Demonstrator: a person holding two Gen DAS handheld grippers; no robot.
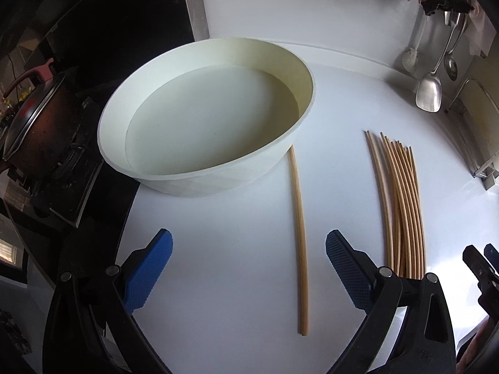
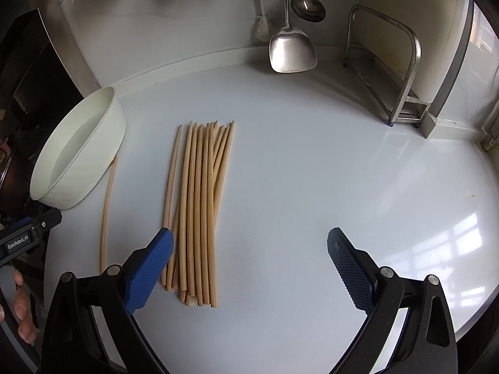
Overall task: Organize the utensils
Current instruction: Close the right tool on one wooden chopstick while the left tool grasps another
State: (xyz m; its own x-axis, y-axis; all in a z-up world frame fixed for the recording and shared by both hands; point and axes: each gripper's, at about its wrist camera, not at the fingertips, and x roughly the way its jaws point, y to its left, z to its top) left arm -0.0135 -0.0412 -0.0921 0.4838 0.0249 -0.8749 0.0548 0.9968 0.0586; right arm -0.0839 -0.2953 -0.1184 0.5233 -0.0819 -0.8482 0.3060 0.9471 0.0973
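Left claw [image 1: 249,268] is spread wide w/ nothing in it, low over the white table [image 1: 218,249]. Right claw [image 2: 249,268] is spread wide too, empty. One pair of chopsticks [image 1: 298,243] lies alone on the table, its far end right by the big white bowl [image 1: 199,174]. The pile of chopsticks [image 2: 196,212] lies near the right claw's left finger, apart from the bowl. At the back wall hang a metal spatula [image 2: 291,51] & ladle [image 2: 308,6]. A metal rack [image 2: 402,71] stands in the corner. A dark pot [image 1: 34,124] sits on the stove, left of the bowl.
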